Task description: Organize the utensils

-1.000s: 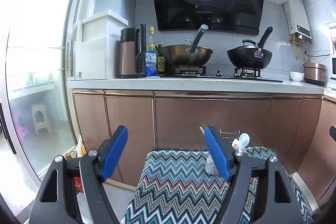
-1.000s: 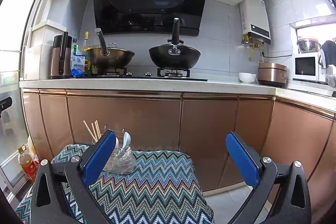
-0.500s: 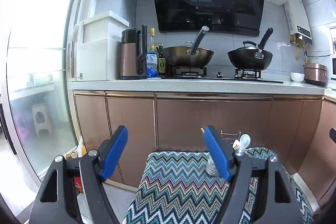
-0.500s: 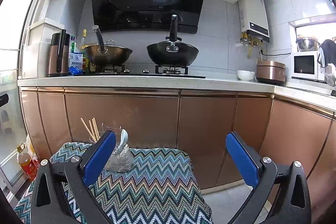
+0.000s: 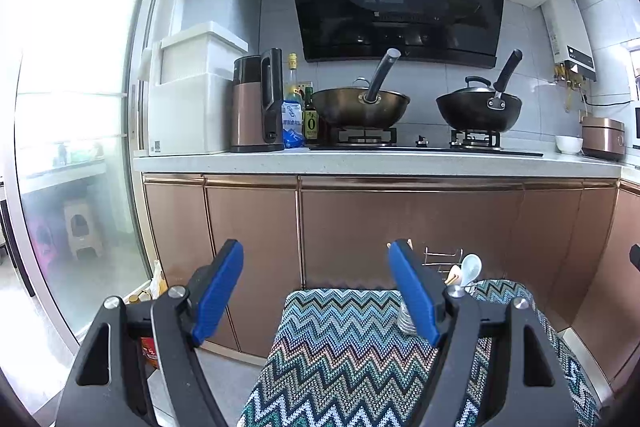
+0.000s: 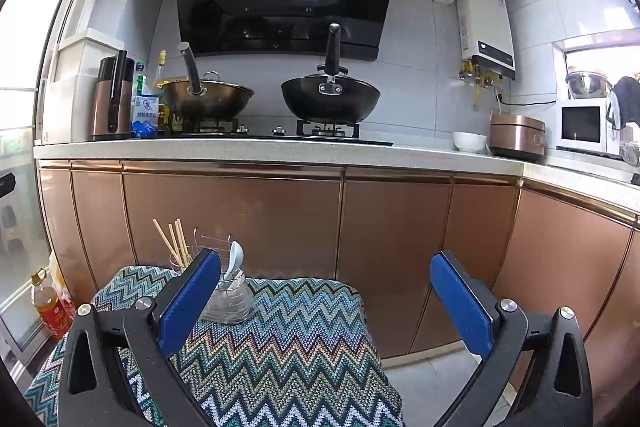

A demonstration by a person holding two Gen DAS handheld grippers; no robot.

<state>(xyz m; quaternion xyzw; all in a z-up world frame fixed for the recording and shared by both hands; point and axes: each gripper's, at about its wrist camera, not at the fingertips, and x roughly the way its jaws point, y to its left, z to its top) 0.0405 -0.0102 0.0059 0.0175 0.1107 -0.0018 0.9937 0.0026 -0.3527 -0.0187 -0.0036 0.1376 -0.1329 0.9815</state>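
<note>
- My left claw (image 5: 316, 291) has its blue pads spread wide with nothing between them. It sits off the near left corner of the zigzag cloth (image 6: 288, 347), so a careless swing inward could snag the fabric and drag everything on it.
- On the floor at the left, an oil bottle (image 6: 50, 307) stands just beside the cloth's edge; I judge a low sweep on that side could topple it.
- The utensils are at the far left of the cloth: chopsticks (image 6: 172, 245) lean out of a clear glass (image 6: 182, 261), and a white spoon (image 6: 234, 259) stands in a second glass (image 6: 230, 297) just beside it, with a wire rack (image 6: 212, 241) behind.
- Those glasses look light and slick. If I nudge a rim while going for a handle, one could tip or slide off the back.
- The chopsticks are thin and splayed; a grab at a bad angle may pinch only one.
- My right claw (image 6: 326, 301) is also spread and empty, well right of the glasses.
</note>
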